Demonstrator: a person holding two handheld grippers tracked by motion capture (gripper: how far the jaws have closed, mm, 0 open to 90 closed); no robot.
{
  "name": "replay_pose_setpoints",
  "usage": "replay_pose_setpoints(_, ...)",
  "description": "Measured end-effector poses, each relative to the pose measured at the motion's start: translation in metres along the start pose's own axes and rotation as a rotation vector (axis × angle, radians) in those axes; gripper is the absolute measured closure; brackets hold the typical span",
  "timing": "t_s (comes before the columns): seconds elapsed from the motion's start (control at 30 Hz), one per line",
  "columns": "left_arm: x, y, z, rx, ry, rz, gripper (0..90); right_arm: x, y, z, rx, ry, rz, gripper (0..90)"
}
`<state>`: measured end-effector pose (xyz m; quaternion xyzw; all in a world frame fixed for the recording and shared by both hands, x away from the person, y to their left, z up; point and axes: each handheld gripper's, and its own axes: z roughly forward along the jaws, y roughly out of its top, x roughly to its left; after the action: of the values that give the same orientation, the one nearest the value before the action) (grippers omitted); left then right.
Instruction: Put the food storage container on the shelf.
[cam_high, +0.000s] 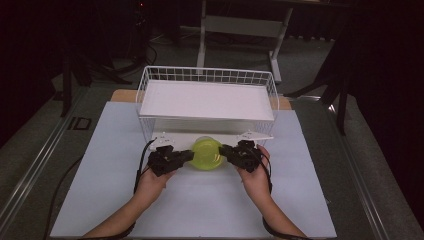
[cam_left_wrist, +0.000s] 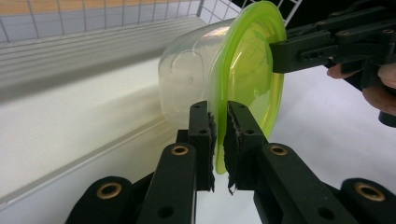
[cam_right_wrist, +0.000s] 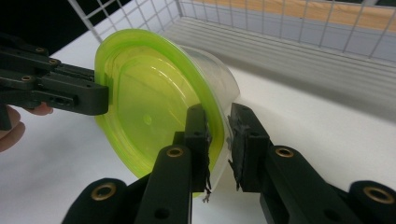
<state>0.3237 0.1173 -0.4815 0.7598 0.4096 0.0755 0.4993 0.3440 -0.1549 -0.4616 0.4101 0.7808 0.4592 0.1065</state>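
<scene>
On the desk (cam_high: 100, 200), which has a pale white top, a white wire basket (cam_high: 150, 80) stands toward the far edge, in the middle between the left and right edges. A flat white board (cam_high: 207, 100) lies across the basket like a shelf. Beyond the far edge the room is dark, with a grey floor (cam_high: 300, 60) and the light legs of another stand (cam_high: 202, 40). A metal rail (cam_high: 30, 170) runs along the left side of the desk.

Just in front of the basket's open near side, a clear plastic container (cam_left_wrist: 187, 74) with a yellow-green lid (cam_high: 207, 154) is held between both grippers, tipped on its side so that the lid faces the near edge of the desk. The left gripper (cam_left_wrist: 218, 135) is nearly closed, and its two jaws pinch the rim of the lid between their pads. The right gripper (cam_right_wrist: 217, 140) takes the opposite rim: one jaw lies against the face of the lid and the other stands behind the rim, with a small gap that I can see there, so I cannot tell if it presses firmly. A hand (cam_high: 150, 185) holds each gripper from the near edge.

I can read no writing or label on the container or on the basket.
</scene>
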Motion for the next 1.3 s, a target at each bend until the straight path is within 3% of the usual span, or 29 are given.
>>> replay_pose_setpoints(0.6,0.026,0.000,0.026,0.033,0.028,-0.033,81.2,-0.011,-0.004,0.030,0.017,-0.064,0.009,78.7)
replay_pose_setpoints(0.7,0.025,0.002,0.027,0.034,0.043,-0.008,80.1,-0.013,-0.002,0.031,0.007,-0.061,0.012,78.6)
replay_pose_setpoints(0.9,0.032,0.001,0.030,0.004,0.028,-0.025,77.9,-0.013,0.001,0.035,-0.024,-0.069,-0.006,77.7)
replay_pose_setpoints(1.03,0.034,0.002,0.032,-0.018,0.042,-0.016,75.8,-0.016,0.003,0.038,-0.034,-0.066,0.001,76.9)
replay_pose_setpoints(1.13,0.034,0.005,0.034,-0.037,0.061,0.008,73.7,-0.018,0.003,0.040,-0.049,-0.083,-0.013,75.8)
replay_pose_setpoints(1.3,0.037,0.008,0.037,-0.059,0.085,0.000,70.1,-0.018,0.004,0.045,-0.073,-0.143,-0.055,67.2)
